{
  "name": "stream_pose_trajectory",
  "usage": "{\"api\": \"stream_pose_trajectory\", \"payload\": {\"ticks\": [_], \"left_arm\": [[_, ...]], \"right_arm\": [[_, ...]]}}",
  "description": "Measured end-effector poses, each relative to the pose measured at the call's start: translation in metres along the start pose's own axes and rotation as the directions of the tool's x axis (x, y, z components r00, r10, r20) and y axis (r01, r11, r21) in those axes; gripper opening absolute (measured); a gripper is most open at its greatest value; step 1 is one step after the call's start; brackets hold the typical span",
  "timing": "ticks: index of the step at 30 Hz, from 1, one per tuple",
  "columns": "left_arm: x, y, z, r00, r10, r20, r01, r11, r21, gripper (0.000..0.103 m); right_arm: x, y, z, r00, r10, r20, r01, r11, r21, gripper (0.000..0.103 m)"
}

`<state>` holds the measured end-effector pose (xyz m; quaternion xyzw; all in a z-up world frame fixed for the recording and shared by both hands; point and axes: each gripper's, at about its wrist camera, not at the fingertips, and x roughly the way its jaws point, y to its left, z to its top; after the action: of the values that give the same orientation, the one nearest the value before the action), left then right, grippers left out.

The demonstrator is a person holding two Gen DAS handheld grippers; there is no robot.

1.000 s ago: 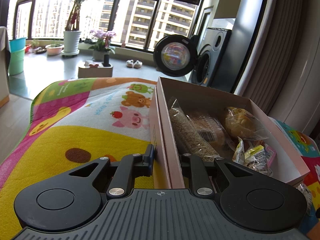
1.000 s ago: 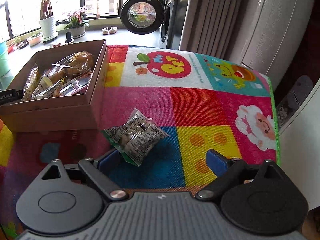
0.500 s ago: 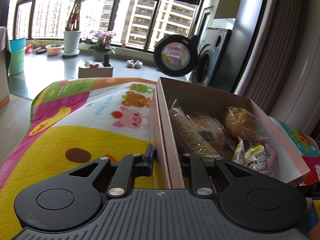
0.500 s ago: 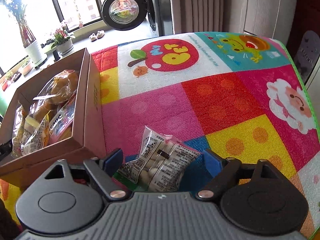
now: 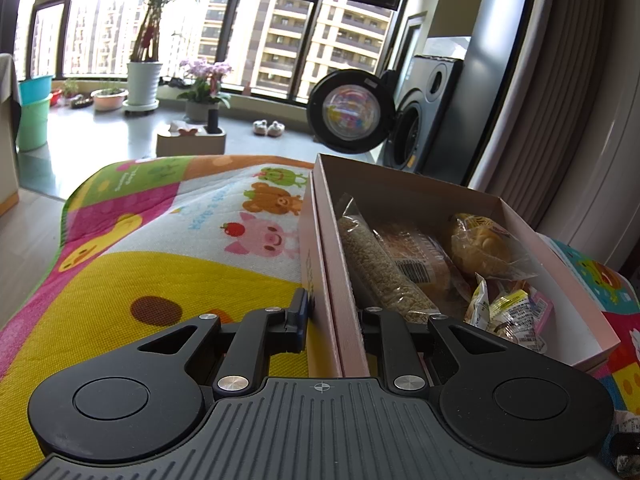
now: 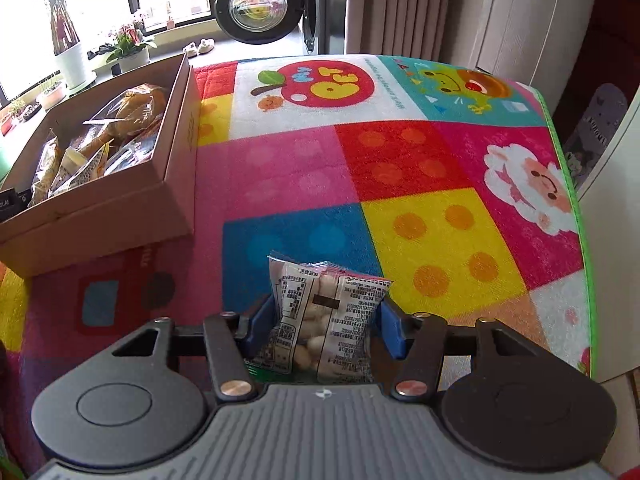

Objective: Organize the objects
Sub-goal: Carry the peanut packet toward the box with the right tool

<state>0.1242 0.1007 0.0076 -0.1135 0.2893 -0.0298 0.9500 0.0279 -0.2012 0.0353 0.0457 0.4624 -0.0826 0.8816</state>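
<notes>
A cardboard box (image 5: pixel 404 196) holding several wrapped snacks (image 5: pixel 416 268) sits on a colourful mat. My left gripper (image 5: pixel 334 316) is shut on the box's near left wall, one finger outside and one inside. In the right wrist view the same box (image 6: pixel 176 168) stands at the left. A clear snack packet (image 6: pixel 326 312) of pale round pieces, printed with a label, sits between the blue pads (image 6: pixel 390 330) of my right gripper (image 6: pixel 325 326). The pads press on both of its edges, over the blue square of the mat.
The cartoon play mat (image 6: pixel 420 168) covers the table; its green edge (image 6: pixel 576 204) drops off at the right. Beyond stand a washing machine with its round door open (image 5: pixel 350 112), grey curtains (image 6: pixel 392 8) and potted plants (image 5: pixel 142 80) by the window.
My right gripper came down over the snack packet and its fingers closed from wide apart onto the packet's sides. The left gripper has kept still on the box wall.
</notes>
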Motion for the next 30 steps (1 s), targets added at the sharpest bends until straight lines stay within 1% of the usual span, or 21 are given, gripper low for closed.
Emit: {"api": "stream_pose_trajectory", "payload": {"ticks": [6,9,15,19,22,25,29,30], "left_arm": [[0.000,0.000,0.000,1.000,0.000,0.000,0.000,1.000,0.000,0.019],[0.000,0.000,0.000,1.000,-0.001,0.001,0.001,1.000,-0.001,0.019],[0.000,0.000,0.000,1.000,-0.002,0.003,0.002,1.000,-0.002,0.019],[0.000,0.001,0.001,1.000,-0.002,0.005,0.002,1.000,-0.003,0.018],[0.001,0.001,0.001,1.000,-0.003,0.004,0.003,1.000,-0.003,0.018],[0.001,0.001,0.001,1.000,-0.002,0.005,0.002,1.000,-0.003,0.018],[0.000,0.001,0.001,1.000,-0.001,0.006,0.001,1.000,-0.002,0.018],[0.001,0.001,0.001,1.000,0.000,0.007,0.000,1.000,0.000,0.018]], "right_arm": [[-0.017,0.012,-0.023,1.000,0.000,-0.001,0.000,0.999,-0.039,0.056],[-0.021,0.020,-0.031,1.000,0.022,0.008,-0.022,0.998,-0.053,0.056],[-0.026,0.032,-0.042,0.998,0.035,0.048,-0.030,0.995,-0.093,0.057],[-0.030,0.040,-0.053,0.993,0.014,0.113,0.003,0.989,-0.145,0.058],[-0.032,0.041,-0.060,0.990,0.011,0.144,0.011,0.988,-0.157,0.059],[-0.033,0.038,-0.060,0.990,0.023,0.137,-0.004,0.990,-0.140,0.060],[-0.033,0.034,-0.060,0.991,0.070,0.118,-0.056,0.991,-0.121,0.060],[-0.033,0.034,-0.061,0.990,0.072,0.122,-0.057,0.991,-0.121,0.060]]}}
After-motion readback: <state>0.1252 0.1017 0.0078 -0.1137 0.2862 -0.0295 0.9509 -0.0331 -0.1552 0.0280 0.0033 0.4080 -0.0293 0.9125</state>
